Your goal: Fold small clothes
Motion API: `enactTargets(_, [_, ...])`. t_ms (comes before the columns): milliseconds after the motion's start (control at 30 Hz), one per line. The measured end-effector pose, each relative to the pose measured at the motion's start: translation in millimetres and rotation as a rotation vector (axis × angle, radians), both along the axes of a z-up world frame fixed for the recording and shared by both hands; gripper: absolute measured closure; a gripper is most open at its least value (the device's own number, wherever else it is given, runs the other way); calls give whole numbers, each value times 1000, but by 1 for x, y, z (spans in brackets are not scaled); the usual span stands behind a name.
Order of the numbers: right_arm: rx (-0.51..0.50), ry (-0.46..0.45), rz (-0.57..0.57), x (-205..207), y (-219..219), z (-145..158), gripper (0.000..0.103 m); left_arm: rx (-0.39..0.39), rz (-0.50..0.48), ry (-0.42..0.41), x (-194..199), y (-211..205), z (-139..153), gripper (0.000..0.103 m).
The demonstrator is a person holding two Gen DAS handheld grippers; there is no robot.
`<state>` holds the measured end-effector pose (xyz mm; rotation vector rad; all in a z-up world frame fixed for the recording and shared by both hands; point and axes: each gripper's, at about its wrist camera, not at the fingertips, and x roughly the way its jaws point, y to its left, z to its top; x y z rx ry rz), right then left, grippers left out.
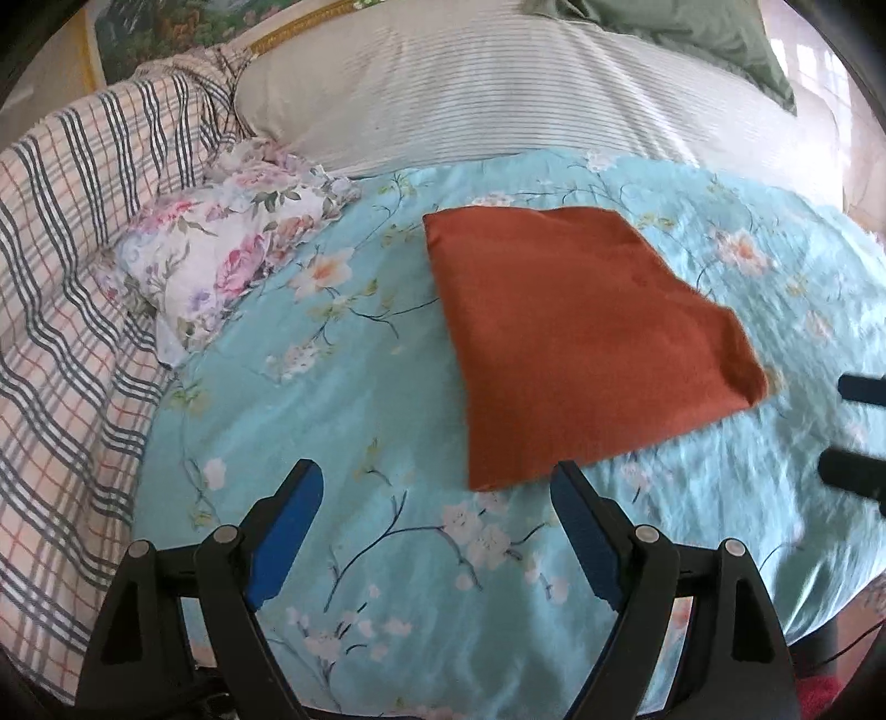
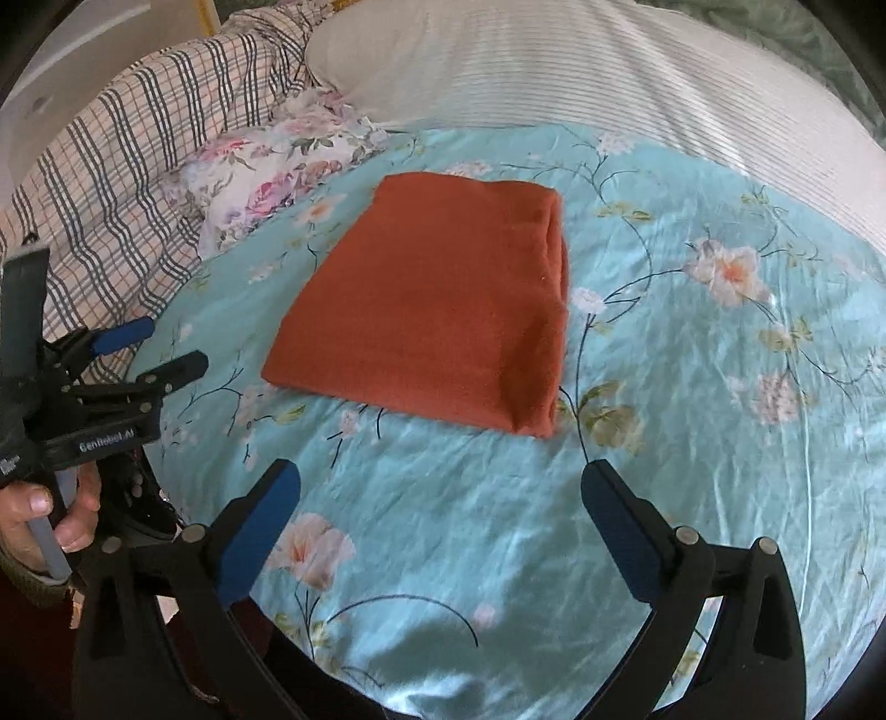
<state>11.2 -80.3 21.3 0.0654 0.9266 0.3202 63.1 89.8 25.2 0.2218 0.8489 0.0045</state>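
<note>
A rust-orange cloth (image 1: 581, 338) lies folded into a flat rectangle on the turquoise floral bedspread (image 1: 354, 421); it also shows in the right wrist view (image 2: 437, 310). My left gripper (image 1: 437, 476) is open and empty, just in front of the cloth's near corner. My right gripper (image 2: 440, 476) is open and empty, a short way in front of the cloth's near edge. The right gripper's fingertips (image 1: 858, 387) show at the right edge of the left wrist view. The left gripper (image 2: 160, 349) shows at the left of the right wrist view, open, held by a hand.
A floral pillow (image 1: 221, 266) lies left of the cloth. A plaid blanket (image 1: 72, 277) lies along the left side. A striped white pillow (image 1: 498, 94) and a green pillow (image 1: 720, 39) lie behind. The bed's edge (image 1: 830, 620) is at the lower right.
</note>
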Motion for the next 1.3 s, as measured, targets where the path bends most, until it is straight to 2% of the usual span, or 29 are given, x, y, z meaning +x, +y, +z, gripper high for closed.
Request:
enactTargets(133, [-4, -7, 6, 7, 4, -1, 2, -27, 19, -10, 7, 0, 2, 18])
enactTargets(333, [1, -19, 6, 17, 1, 3, 2, -15, 52, -43, 13, 3, 8, 18])
enactTargets(533, [-2, -17, 14, 26, 1, 2, 2, -6, 24, -28, 21, 1, 4, 18])
enactTargets(800, [-14, -18, 27, 38, 3, 3, 2, 52, 40, -17, 21, -3, -2, 18])
enactTargets(1033, [-38, -15, 55, 39, 12, 3, 2, 63, 36, -21, 16, -4, -3, 18])
enactTargets(1300, [-47, -41, 68, 41, 14, 15, 2, 41, 33, -7, 17, -4, -3, 18])
